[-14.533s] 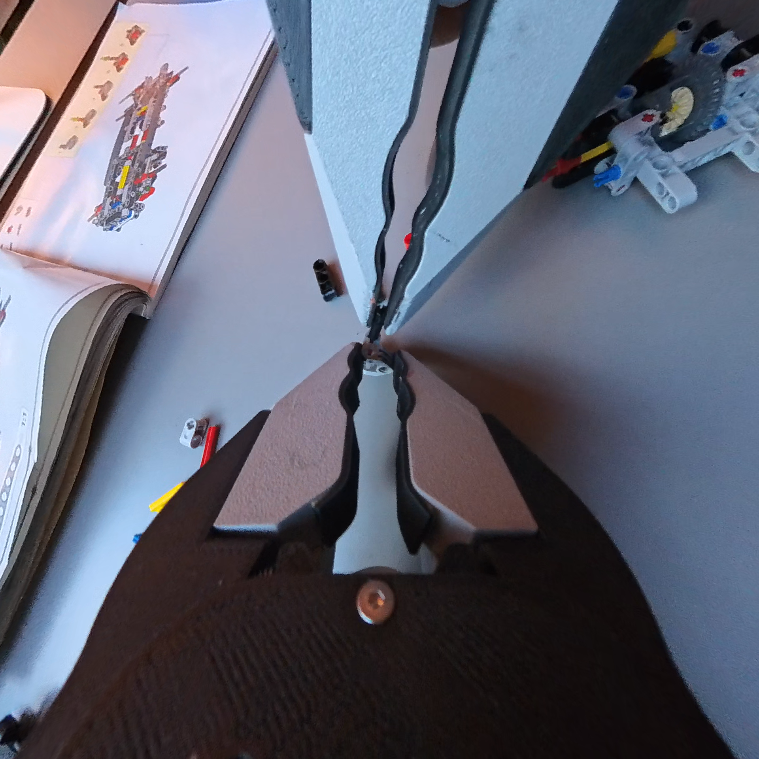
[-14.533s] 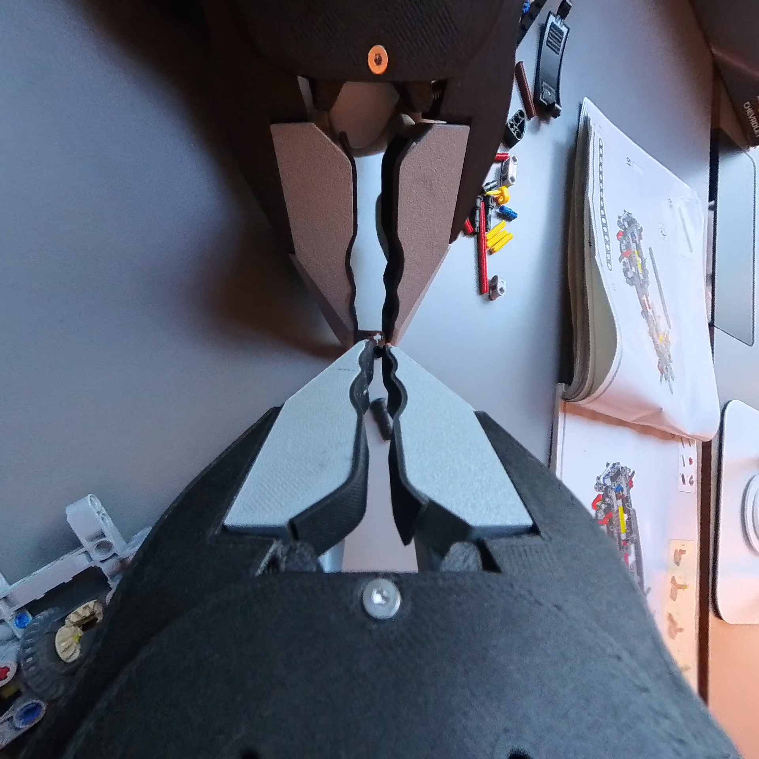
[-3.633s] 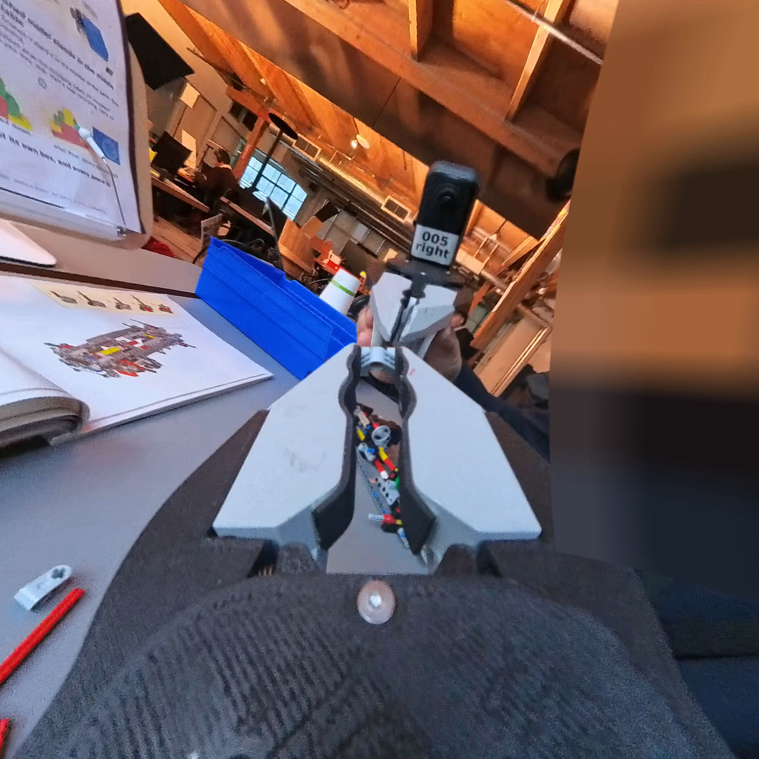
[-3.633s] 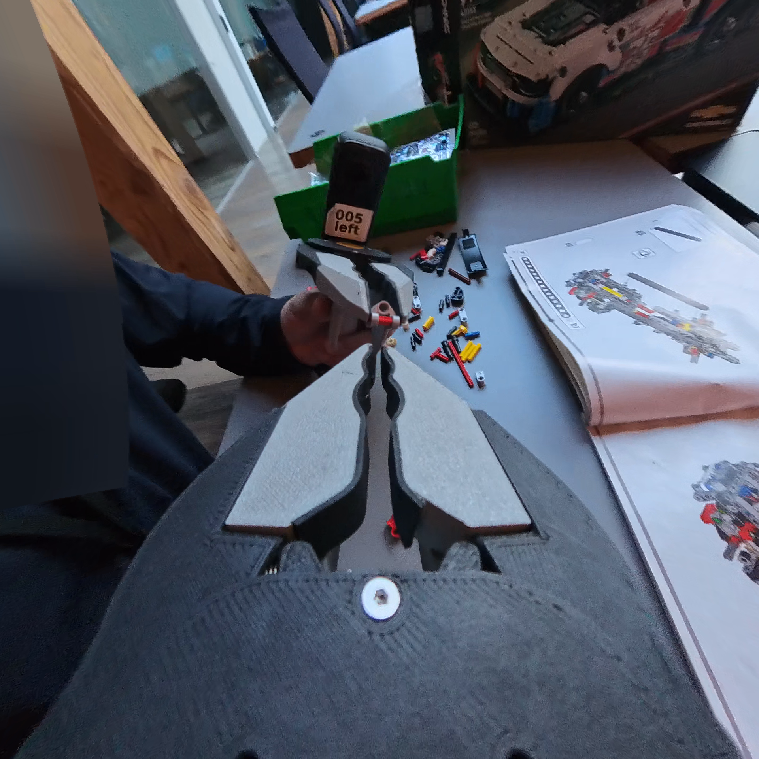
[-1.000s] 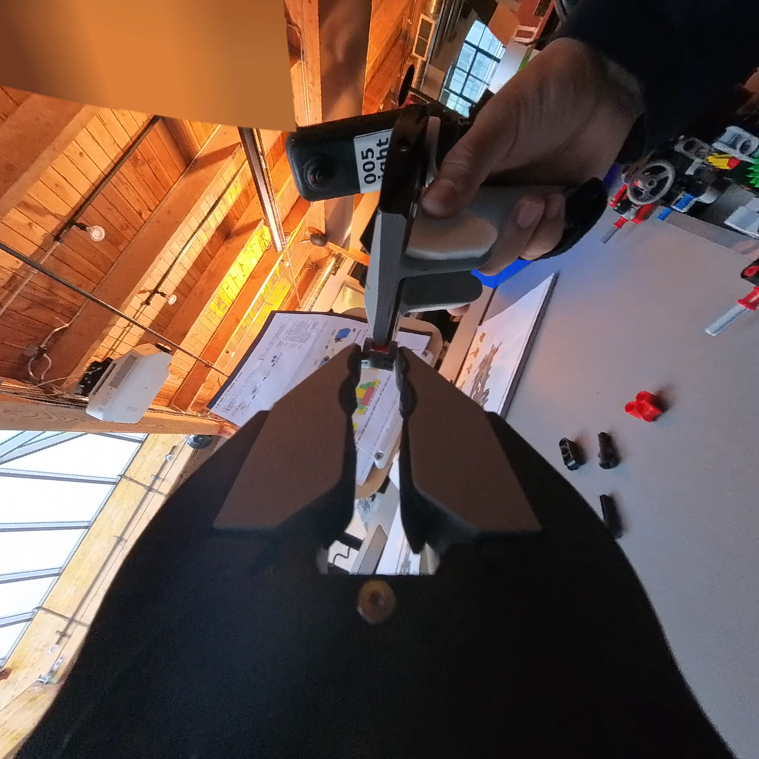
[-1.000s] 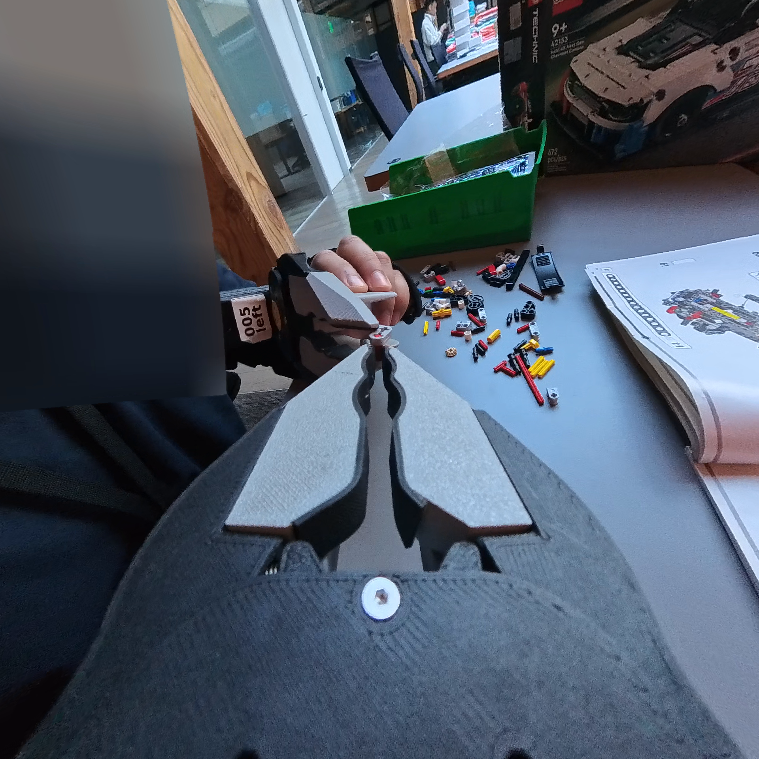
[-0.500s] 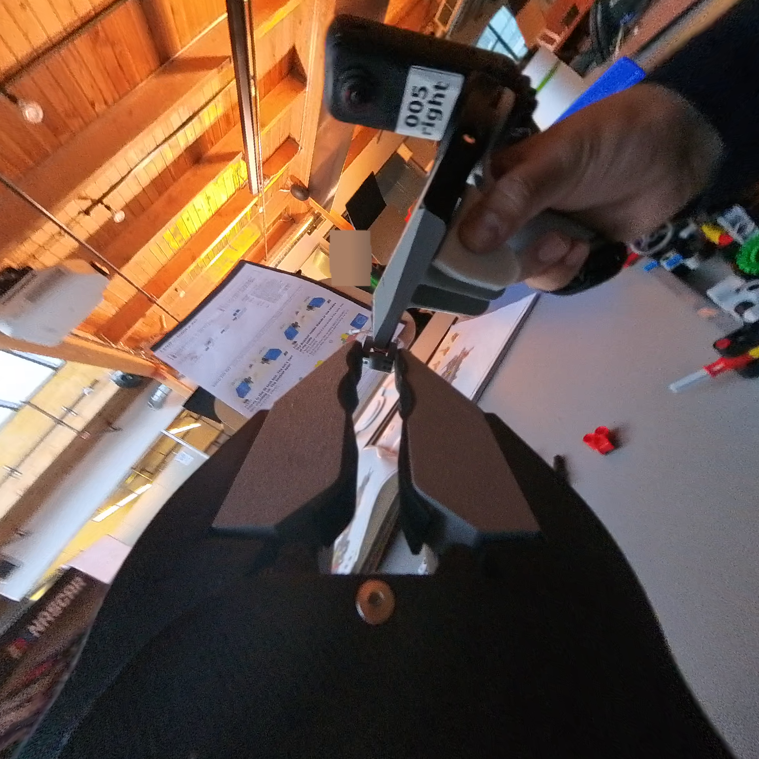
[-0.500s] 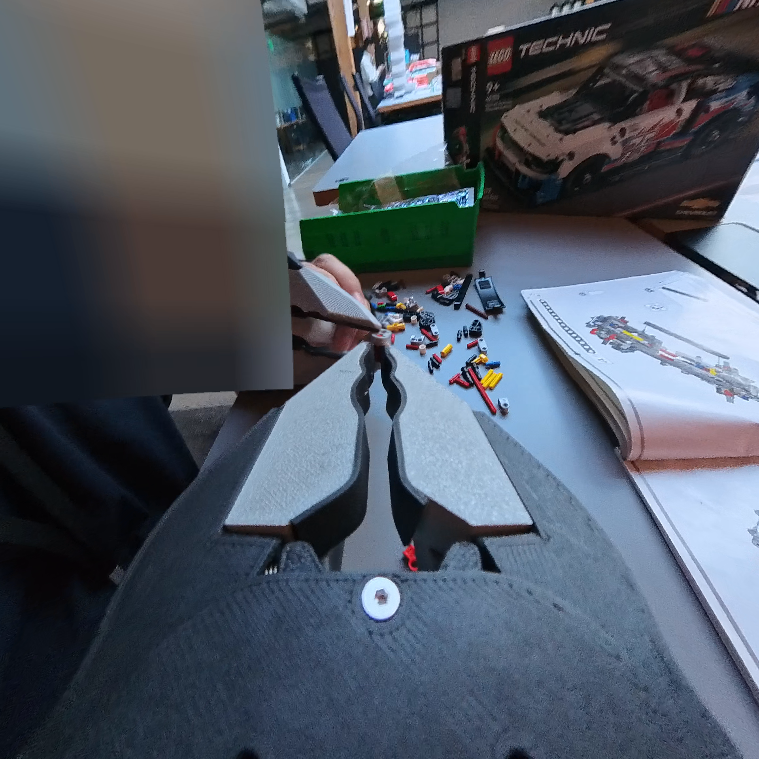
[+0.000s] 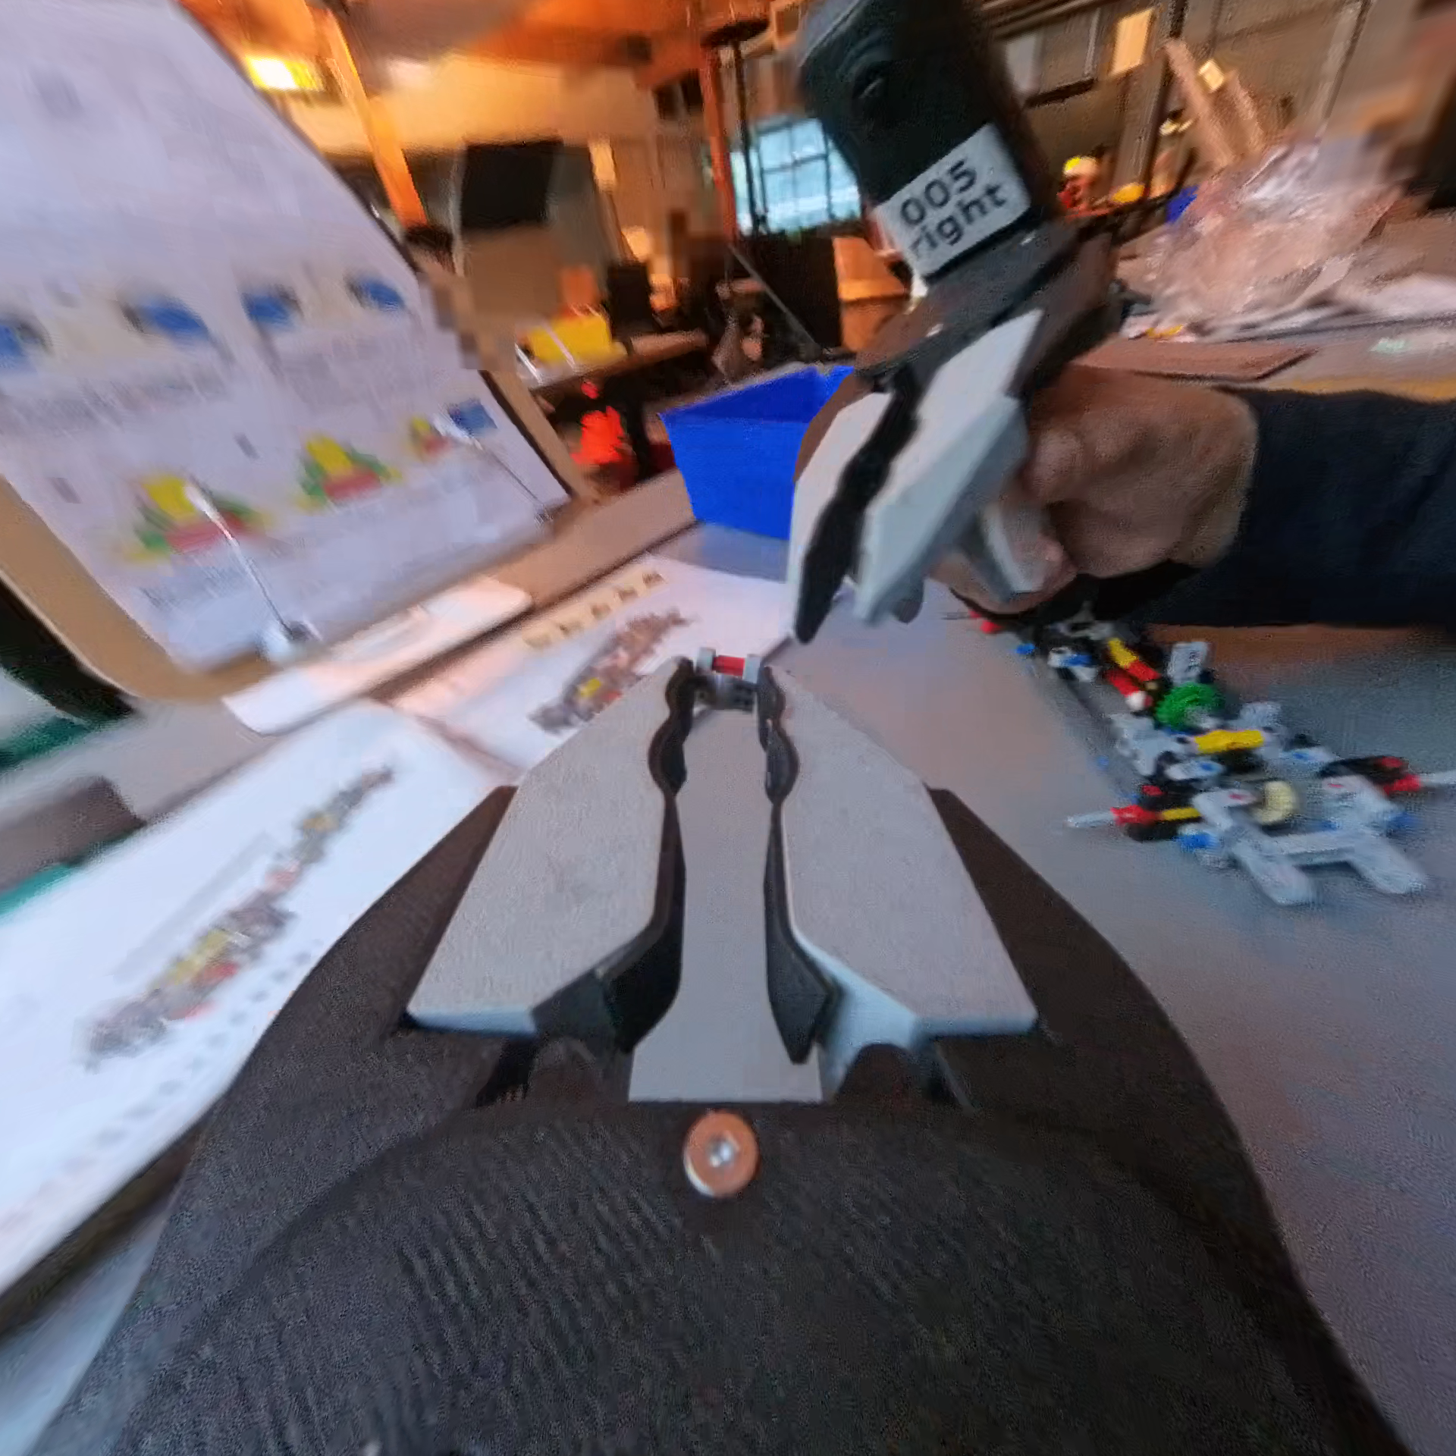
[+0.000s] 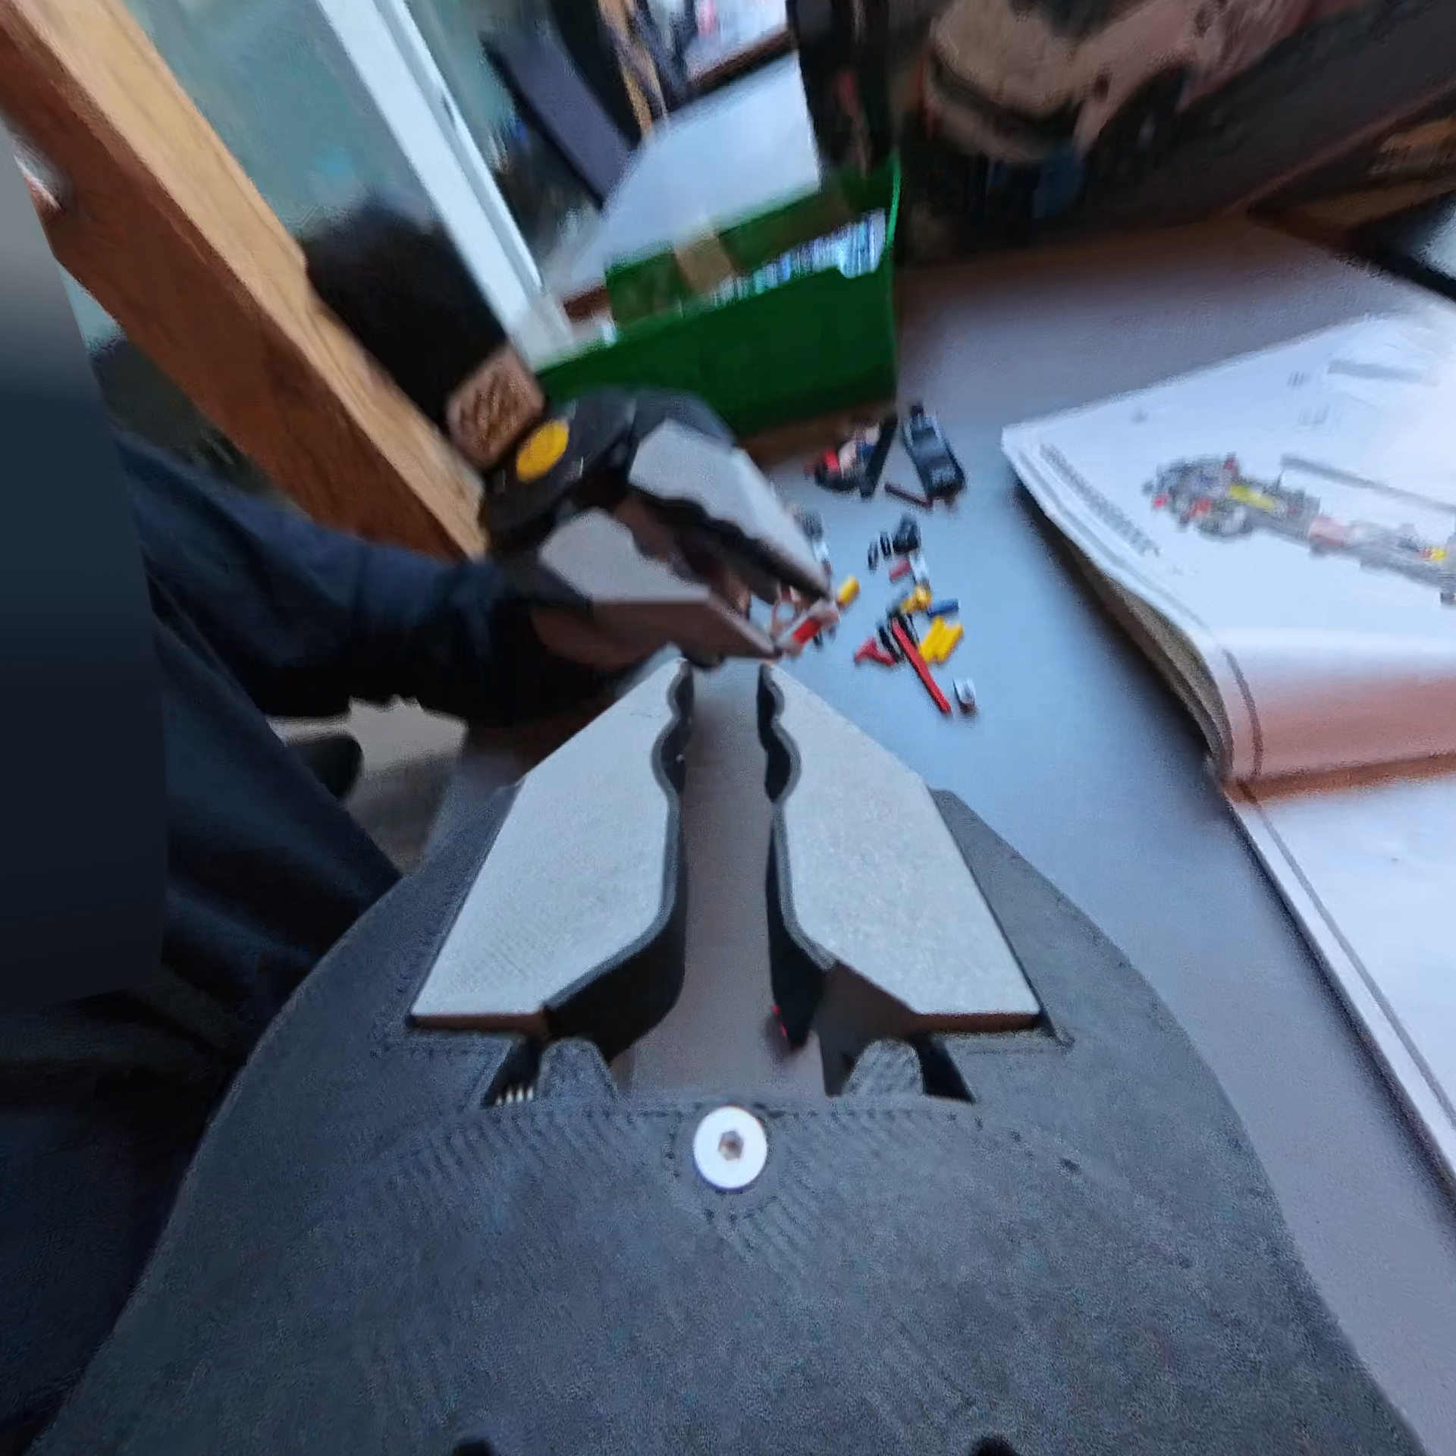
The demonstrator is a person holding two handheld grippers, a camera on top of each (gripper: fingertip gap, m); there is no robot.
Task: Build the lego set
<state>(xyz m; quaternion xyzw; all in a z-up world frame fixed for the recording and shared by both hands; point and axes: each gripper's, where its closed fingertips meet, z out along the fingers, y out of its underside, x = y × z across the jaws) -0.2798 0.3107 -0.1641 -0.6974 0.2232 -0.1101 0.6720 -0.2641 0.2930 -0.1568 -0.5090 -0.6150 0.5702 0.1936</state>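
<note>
Left gripper grips a small brick assembly; right gripper bare.
Our left gripper [image 9: 725, 684] pinches a grey-and-red brick piece [image 9: 729, 676] at its jaw tips above the grey desk [image 9: 1182, 1024]; our right gripper [image 10: 723, 679], jaws slightly parted on nothing, hangs near loose bricks [image 10: 918, 630] and the instruction booklet [image 10: 1300, 567].

A white label [image 9: 953, 206] bearing printed characters is seen on the black camera [image 9: 890, 87] mounted above the far hand-held gripper [image 9: 835, 614]. Print on the propped sheet [image 9: 197, 354], the open instruction booklet [image 10: 1261, 504] and the dark box [image 10: 1103, 102] is blurred beyond reading.
</note>
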